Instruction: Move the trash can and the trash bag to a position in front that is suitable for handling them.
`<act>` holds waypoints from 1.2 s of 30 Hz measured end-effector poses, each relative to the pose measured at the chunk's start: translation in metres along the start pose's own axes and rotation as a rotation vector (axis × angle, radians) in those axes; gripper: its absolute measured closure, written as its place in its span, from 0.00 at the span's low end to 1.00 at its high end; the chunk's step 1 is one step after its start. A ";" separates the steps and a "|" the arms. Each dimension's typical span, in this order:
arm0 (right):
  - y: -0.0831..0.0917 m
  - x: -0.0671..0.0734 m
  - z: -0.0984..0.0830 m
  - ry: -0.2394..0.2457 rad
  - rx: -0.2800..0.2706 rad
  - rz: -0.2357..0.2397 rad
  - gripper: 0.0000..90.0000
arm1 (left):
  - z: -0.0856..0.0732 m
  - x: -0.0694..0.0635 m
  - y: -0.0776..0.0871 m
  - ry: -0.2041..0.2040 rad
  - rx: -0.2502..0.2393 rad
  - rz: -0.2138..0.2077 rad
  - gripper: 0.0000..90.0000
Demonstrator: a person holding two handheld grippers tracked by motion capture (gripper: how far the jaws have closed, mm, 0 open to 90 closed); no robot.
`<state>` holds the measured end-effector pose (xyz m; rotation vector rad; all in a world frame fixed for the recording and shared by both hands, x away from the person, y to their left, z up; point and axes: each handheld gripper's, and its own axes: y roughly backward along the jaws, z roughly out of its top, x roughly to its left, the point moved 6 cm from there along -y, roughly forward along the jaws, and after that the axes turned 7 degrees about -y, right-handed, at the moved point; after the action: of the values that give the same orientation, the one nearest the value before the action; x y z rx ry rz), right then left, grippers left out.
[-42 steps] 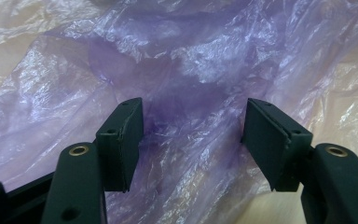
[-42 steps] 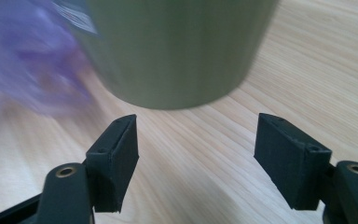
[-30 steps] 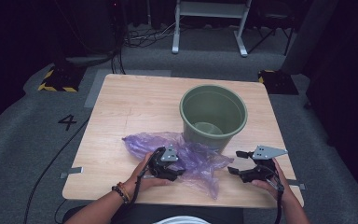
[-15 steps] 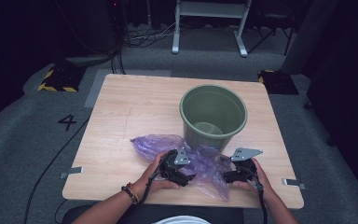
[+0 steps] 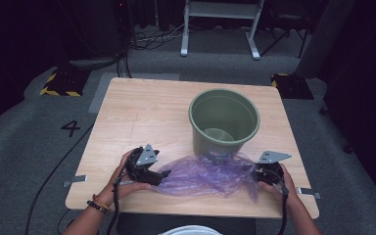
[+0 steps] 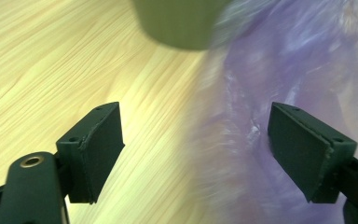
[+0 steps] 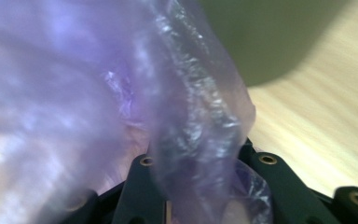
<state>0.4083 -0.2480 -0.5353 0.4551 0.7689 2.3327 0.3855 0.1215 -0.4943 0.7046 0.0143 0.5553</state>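
A crumpled purple plastic bag [image 5: 205, 176] lies stretched along the table's front, just before a green bucket [image 5: 225, 142]. My left gripper [image 5: 162, 174] sits at the bag's left end. Its jaws have just been opening and stand wide apart [image 6: 196, 149], with the bag [image 6: 279, 60] lying loose beyond them by the right-hand jaw. My right gripper [image 5: 255, 172] is at the bag's right end. Its jaws have just been closing and pinch a fold of the film [image 7: 200, 121], which drapes over them. The bucket [image 7: 270, 37] looms blurred behind.
The wooden table [image 5: 147, 112] has bare room to the left of and behind the bucket. The bucket [image 6: 177, 23] stands upright close behind the bag. A white round object [image 5: 191, 230] peeks in at the bottom edge. Cables and a white stand [image 5: 220, 29] lie on the floor beyond.
My left gripper slid leftward and its jaws spread. The right gripper's jaws came together on the bag's right end. The bag now lies pulled out wider between them.
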 end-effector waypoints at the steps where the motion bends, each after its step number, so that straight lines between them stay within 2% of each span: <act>1: 0.003 -0.006 0.000 -0.020 -0.012 -0.006 0.80 | -0.010 0.008 0.007 0.014 0.000 -0.001 0.22; 2: 0.003 -0.006 0.000 -0.020 -0.012 -0.006 0.80 | -0.010 0.008 0.007 0.014 0.000 -0.001 0.23; 3: 0.009 -0.018 -0.001 -0.043 -0.022 -0.052 0.69 | -0.020 0.013 0.009 0.020 0.016 -0.012 0.24; 4: 0.009 -0.018 -0.001 -0.043 -0.022 -0.052 0.69 | -0.020 0.013 0.009 0.020 0.016 -0.012 0.24; 5: 0.012 -0.025 -0.001 -0.064 -0.027 -0.084 0.64 | -0.025 0.016 0.008 0.034 0.018 -0.020 0.24; 6: 0.015 -0.036 -0.001 -0.089 -0.028 -0.138 0.51 | -0.028 0.017 0.006 0.036 0.030 -0.023 0.26; 7: 0.017 -0.042 -0.001 -0.110 -0.031 -0.173 0.46 | -0.034 0.019 0.000 0.022 0.060 -0.023 0.26; 8: 0.017 -0.042 -0.001 -0.110 -0.031 -0.173 0.46 | -0.034 0.019 0.000 0.022 0.060 -0.023 0.26; 10: 0.026 -0.052 0.003 -0.145 -0.061 -0.207 0.39 | -0.041 0.022 -0.004 0.030 0.078 -0.035 0.26; 14: 0.048 -0.065 0.008 -0.185 -0.117 -0.311 0.35 | -0.047 0.024 -0.004 0.063 0.063 -0.061 0.25; 16: 0.058 -0.068 0.010 -0.202 -0.143 -0.346 0.34 | -0.049 0.022 -0.005 0.066 0.070 -0.067 0.25; 17: 0.062 -0.068 0.011 -0.205 -0.155 -0.356 0.33 | -0.051 0.020 -0.007 0.052 0.084 -0.070 0.25; 18: 0.074 -0.066 0.014 -0.182 -0.175 -0.389 0.32 | -0.054 0.016 -0.012 0.030 0.112 -0.074 0.25; 19: 0.079 -0.065 0.016 -0.171 -0.187 -0.416 0.31 | -0.055 0.015 -0.014 0.024 0.118 -0.079 0.25; 20: 0.079 -0.065 0.016 -0.171 -0.187 -0.416 0.31 | -0.055 0.015 -0.014 0.024 0.118 -0.079 0.25; 21: 0.088 -0.062 0.020 -0.162 -0.205 -0.444 0.30 | -0.055 0.014 -0.015 0.038 0.106 -0.093 0.25; 23: 0.095 -0.060 0.024 -0.142 -0.213 -0.484 0.30 | -0.055 0.015 -0.016 0.039 0.107 -0.094 0.24; 26: 0.101 -0.058 0.027 -0.156 -0.236 -0.487 0.30 | -0.056 0.015 -0.016 0.046 0.097 -0.092 0.23; 27: 0.104 -0.047 0.031 -0.159 -0.266 -0.432 0.30 | -0.056 0.015 -0.016 0.045 0.090 -0.087 0.22; 29: 0.103 -0.030 0.034 -0.135 -0.277 -0.357 0.30 | -0.056 0.015 -0.017 0.044 0.090 -0.087 0.21; 30: 0.103 -0.030 0.034 -0.135 -0.277 -0.357 0.30 | -0.056 0.015 -0.017 0.044 0.091 -0.086 0.21; 31: 0.097 -0.009 0.037 -0.092 -0.268 -0.279 0.29 | -0.056 0.016 -0.017 0.044 0.093 -0.086 0.21; 32: 0.097 -0.009 0.037 -0.092 -0.268 -0.279 0.29 | -0.056 0.016 -0.017 0.044 0.093 -0.086 0.21; 33: 0.088 0.013 0.039 -0.046 -0.258 -0.208 0.29 | -0.056 0.016 -0.017 0.044 0.094 -0.083 0.20; 34: 0.088 0.013 0.039 -0.046 -0.258 -0.208 0.29 | -0.056 0.016 -0.017 0.044 0.094 -0.083 0.20; 35: 0.079 0.032 0.038 0.010 -0.219 -0.182 0.29 | -0.056 0.016 -0.017 0.048 0.097 -0.076 0.19; 36: 0.079 0.032 0.038 0.010 -0.219 -0.182 0.29 | -0.056 0.016 -0.017 0.048 0.097 -0.076 0.19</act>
<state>0.3674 -0.2613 -0.4530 0.2661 0.5278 2.2172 0.3960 0.1528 -0.5453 0.7817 0.1131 0.5006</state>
